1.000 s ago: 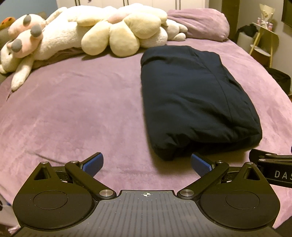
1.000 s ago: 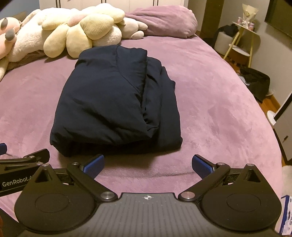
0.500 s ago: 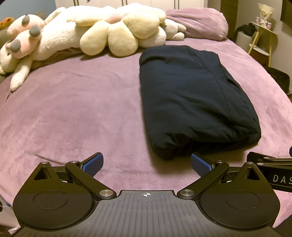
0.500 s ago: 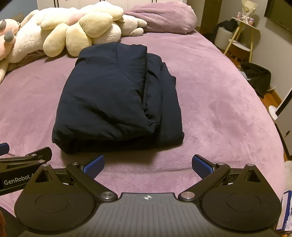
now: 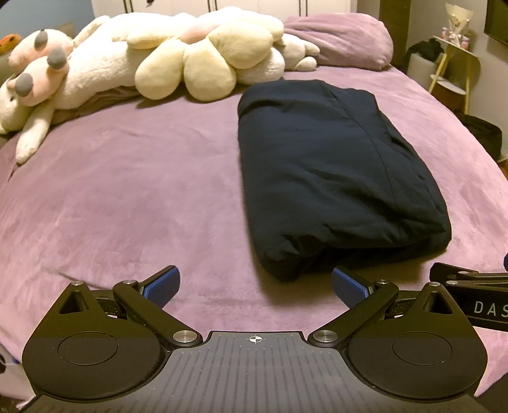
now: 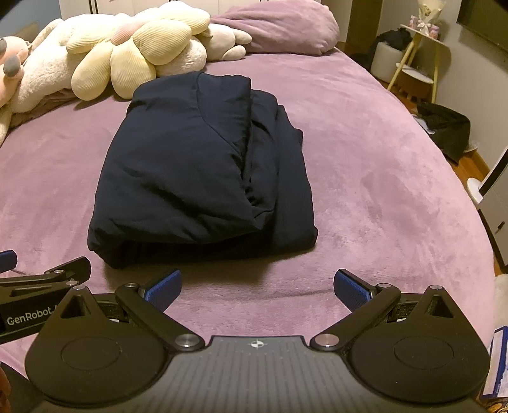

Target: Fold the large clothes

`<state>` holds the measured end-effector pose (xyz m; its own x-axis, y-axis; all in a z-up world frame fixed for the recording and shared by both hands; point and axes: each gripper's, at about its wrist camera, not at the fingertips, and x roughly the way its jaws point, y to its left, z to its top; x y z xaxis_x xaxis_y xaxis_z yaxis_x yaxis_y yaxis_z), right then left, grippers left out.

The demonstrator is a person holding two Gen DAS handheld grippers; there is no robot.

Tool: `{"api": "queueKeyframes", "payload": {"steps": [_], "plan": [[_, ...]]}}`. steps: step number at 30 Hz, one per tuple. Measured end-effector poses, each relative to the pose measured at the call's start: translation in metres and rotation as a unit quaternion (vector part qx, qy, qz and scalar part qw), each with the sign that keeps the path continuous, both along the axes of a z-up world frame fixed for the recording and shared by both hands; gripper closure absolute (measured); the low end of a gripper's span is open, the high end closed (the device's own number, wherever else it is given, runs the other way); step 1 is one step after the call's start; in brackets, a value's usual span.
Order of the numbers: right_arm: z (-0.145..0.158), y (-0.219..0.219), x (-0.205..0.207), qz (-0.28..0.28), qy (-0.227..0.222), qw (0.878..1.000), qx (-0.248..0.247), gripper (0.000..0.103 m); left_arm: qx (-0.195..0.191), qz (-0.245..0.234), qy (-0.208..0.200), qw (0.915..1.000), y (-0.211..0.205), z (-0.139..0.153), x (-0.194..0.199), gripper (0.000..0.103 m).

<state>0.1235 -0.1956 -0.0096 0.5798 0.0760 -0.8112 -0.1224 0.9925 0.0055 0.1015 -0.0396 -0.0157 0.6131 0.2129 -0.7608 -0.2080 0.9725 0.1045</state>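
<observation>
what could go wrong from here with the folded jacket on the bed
1. The dark garment is puffy; its top flap ends in a loose edge toward the right, which could spring open if nudged.
2. Both tools, left and right, sit open just short of its near edge; a grab there may catch only one layer and undo the fold.

A home bedroom. A wide bed (image 5: 127,197) under a purple plush cover fills both views, with cream and pink stuffed toys (image 5: 133,57) and a purple pillow (image 6: 279,28) at twelve o'clock, and a small yellow-legged side table (image 6: 419,63) at two o'clock.
</observation>
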Motion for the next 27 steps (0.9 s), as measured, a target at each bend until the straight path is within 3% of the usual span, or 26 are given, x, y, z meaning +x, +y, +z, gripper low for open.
{"api": "queueKeyframes", "payload": {"steps": [27], "plan": [[0.0005,-0.0040,0.0018,-0.009,0.006,1.000,0.012,0.001,0.001,-0.003,0.003,1.0000,-0.0016,0.0007,0.0019,0.000]]}}
